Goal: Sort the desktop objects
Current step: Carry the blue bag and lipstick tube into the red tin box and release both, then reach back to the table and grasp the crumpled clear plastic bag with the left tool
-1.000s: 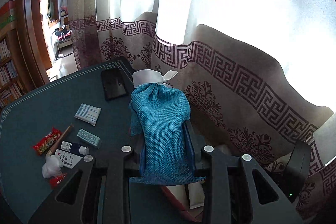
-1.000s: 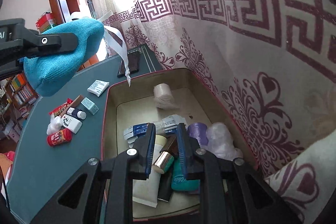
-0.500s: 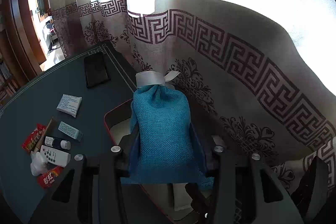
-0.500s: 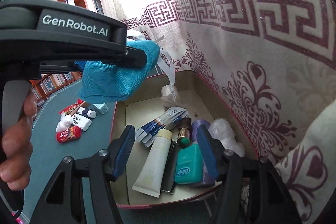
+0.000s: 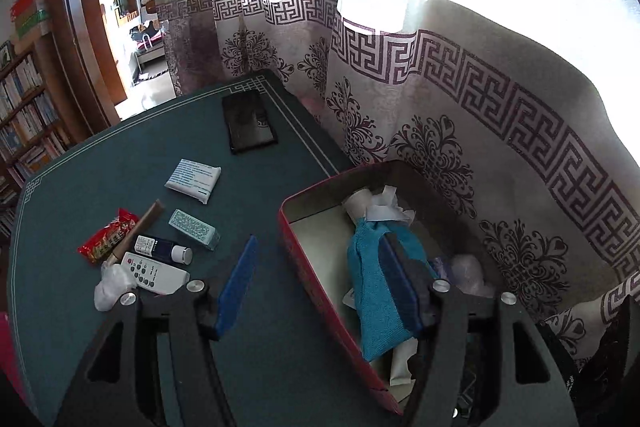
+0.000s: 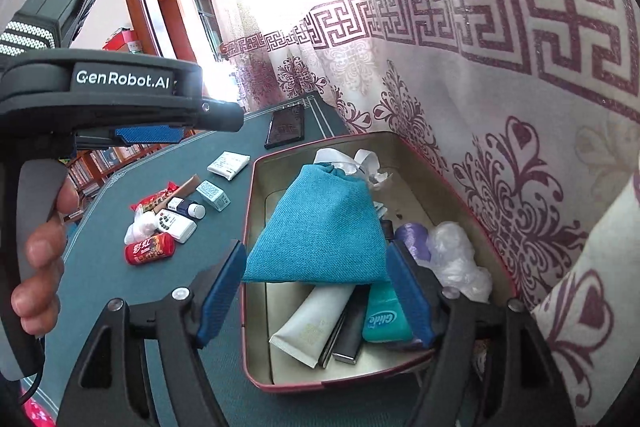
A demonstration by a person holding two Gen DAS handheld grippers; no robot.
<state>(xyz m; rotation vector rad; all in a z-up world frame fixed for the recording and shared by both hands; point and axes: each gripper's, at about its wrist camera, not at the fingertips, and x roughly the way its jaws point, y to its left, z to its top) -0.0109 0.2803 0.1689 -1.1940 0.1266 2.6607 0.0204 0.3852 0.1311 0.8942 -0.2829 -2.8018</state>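
Observation:
A teal cloth pouch (image 5: 370,291) (image 6: 320,227) with a white ribbon lies inside the red-rimmed tin box (image 5: 316,267) (image 6: 249,227), on top of the other items there. My left gripper (image 5: 320,279) hangs over the tin's left wall with its jaws opening. Its right finger stands against the pouch and its left pad is far from it, so nothing is gripped. My right gripper (image 6: 316,291) hovers over the near end of the tin, jaws opening, nothing pressed between the pads. In the right wrist view a hand holds the left gripper (image 6: 192,127) at the upper left.
On the green table left of the tin lie a black phone (image 5: 248,123), a tissue pack (image 5: 194,179), a red snack packet (image 5: 106,235), a small box (image 5: 194,229), a bottle (image 5: 162,249), a remote (image 5: 154,273) and a red can (image 6: 150,249). A patterned curtain (image 6: 500,147) hangs against the tin's far side.
The left gripper let go of the teal pouch, which now lies in the tin, and its jaws spread wide. The right gripper went from nearly shut to wide.

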